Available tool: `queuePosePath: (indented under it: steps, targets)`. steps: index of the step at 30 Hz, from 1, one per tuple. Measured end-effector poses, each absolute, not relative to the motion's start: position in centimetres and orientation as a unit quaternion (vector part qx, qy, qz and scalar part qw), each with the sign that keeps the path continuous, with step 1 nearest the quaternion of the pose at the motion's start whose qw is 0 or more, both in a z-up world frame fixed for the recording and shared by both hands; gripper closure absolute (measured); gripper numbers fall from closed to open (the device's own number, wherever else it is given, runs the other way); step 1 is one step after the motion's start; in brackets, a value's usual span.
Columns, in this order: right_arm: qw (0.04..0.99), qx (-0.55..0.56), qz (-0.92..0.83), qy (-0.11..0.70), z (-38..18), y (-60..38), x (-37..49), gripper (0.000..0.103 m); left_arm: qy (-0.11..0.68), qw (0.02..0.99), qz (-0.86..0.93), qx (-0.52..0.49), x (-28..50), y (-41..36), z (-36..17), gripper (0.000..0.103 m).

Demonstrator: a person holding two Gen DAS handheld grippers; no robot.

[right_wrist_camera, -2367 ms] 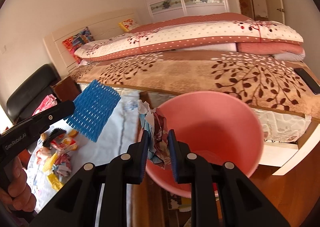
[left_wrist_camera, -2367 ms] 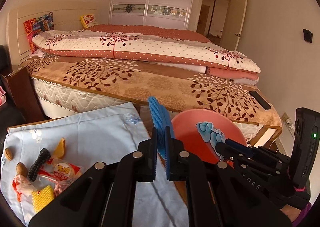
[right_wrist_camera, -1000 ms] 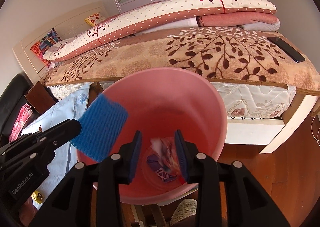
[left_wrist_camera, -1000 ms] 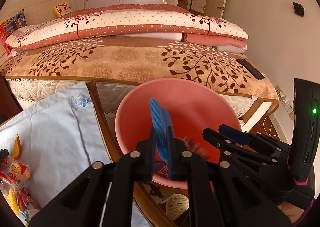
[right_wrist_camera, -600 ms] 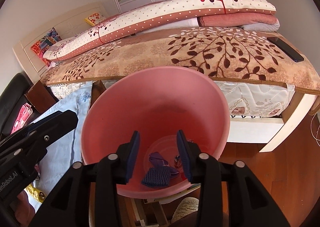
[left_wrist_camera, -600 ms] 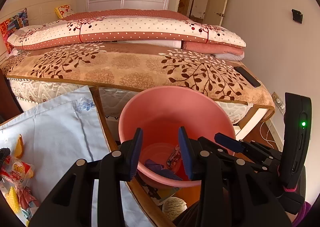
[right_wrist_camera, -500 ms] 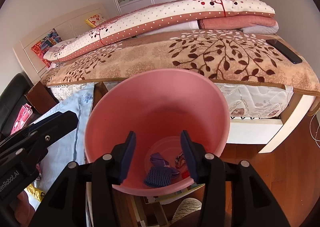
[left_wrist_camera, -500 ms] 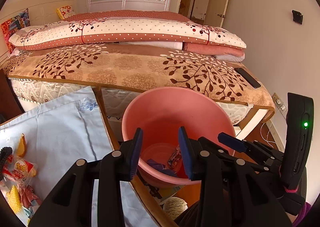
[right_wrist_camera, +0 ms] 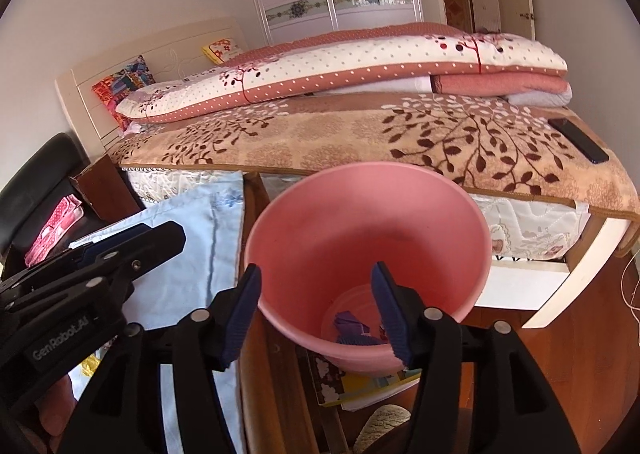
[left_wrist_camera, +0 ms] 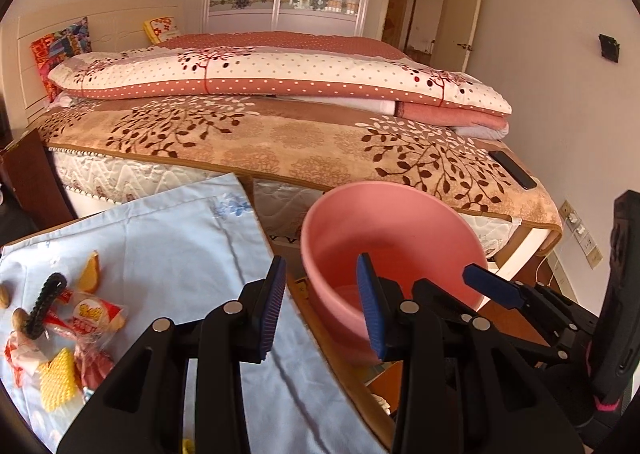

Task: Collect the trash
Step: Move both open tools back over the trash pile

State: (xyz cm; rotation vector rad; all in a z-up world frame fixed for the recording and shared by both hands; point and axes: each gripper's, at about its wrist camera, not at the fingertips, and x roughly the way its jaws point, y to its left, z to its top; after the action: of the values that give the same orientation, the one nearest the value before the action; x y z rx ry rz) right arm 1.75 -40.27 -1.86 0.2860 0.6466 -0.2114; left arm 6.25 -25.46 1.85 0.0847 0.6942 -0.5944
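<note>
A pink bucket [left_wrist_camera: 394,222] [right_wrist_camera: 360,222] stands beside the table, in front of the bed. At its bottom lie a blue foam net [right_wrist_camera: 356,339] and a purple wrapper [right_wrist_camera: 347,320]. My left gripper [left_wrist_camera: 321,274] is open and empty, between the table edge and the bucket rim. My right gripper [right_wrist_camera: 316,274] hangs over the bucket's near rim; its jaws are opening and hold nothing. On the light blue cloth [left_wrist_camera: 168,254] lie a snack wrapper [left_wrist_camera: 86,312], a yellow foam net [left_wrist_camera: 56,374], a black ridged piece [left_wrist_camera: 46,300] and an orange peel [left_wrist_camera: 90,268].
The bed with folded quilts [left_wrist_camera: 280,74] fills the back, with a black phone [left_wrist_camera: 514,170] at its corner. A dark wooden cabinet [left_wrist_camera: 28,174] and a black chair [right_wrist_camera: 36,174] stand to the left. Papers [right_wrist_camera: 360,382] lie under the bucket on the wood floor.
The left gripper let the blue foam net fall into the bucket and the right let go of its crumpled wrapper. Both opened, then drew back and up from the bucket.
</note>
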Motion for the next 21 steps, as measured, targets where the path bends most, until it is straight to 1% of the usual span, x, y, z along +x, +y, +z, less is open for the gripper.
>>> queuePosePath:
  steps: [3,4,11,16,21]
  targets:
    - [0.938,0.13,-0.096,0.306,-1.3,-38.8,1.3,0.037,0.333,0.902,-0.274,0.037,6.1,-24.2,2.1,0.066]
    - [0.94,0.127,-0.094,0.304,-1.1,-38.4,1.1,0.037,0.332,0.903,-0.27,0.036,6.0,-23.7,2.2,0.066]
    - [0.946,0.091,-0.07,0.302,-0.4,-34.7,1.0,0.037,0.322,0.913,-0.248,0.032,5.5,-20.4,2.5,0.066]
    - [0.941,0.099,-0.037,0.322,-1.1,-32.9,1.4,0.037,0.319,0.918,-0.234,0.028,5.1,-17.5,2.4,0.066]
    - [0.939,0.078,-0.003,0.335,-1.5,-30.5,1.7,0.037,0.317,0.922,-0.218,0.028,4.9,-14.6,1.9,0.066]
